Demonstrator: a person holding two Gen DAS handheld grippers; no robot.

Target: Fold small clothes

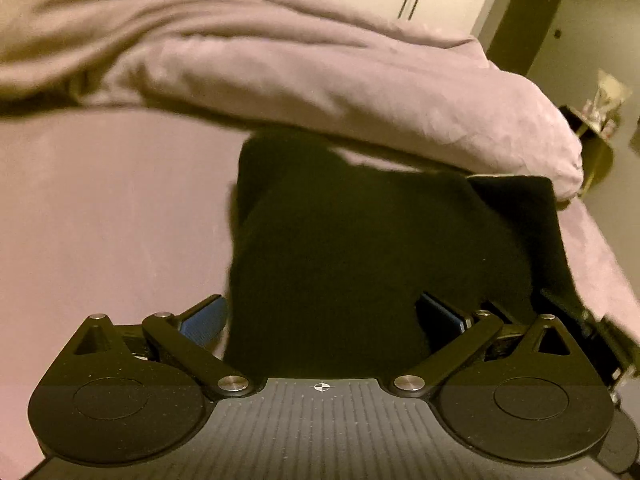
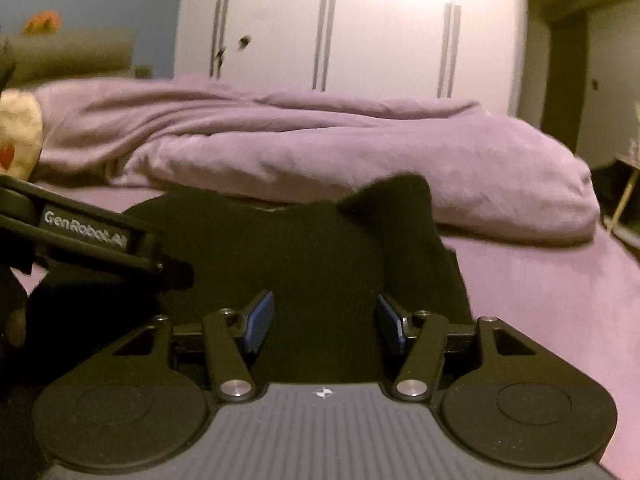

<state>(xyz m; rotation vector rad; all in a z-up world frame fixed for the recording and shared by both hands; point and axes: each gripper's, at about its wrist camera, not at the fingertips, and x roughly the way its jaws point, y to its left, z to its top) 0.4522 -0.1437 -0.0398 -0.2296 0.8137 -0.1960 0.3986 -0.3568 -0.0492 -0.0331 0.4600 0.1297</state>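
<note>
A small black garment lies on the pink bed sheet, partly folded over itself. My left gripper is open, its blue pads apart, with the near edge of the garment lying between them. My right gripper is also open over the same black garment, blue pads spread; one corner of the cloth stands up in a peak. The left gripper's body shows at the left of the right wrist view, close beside the garment.
A bunched pink duvet lies across the bed just beyond the garment. White wardrobe doors stand behind it. A small side table is off the bed's right edge. A patterned pillow is at far left.
</note>
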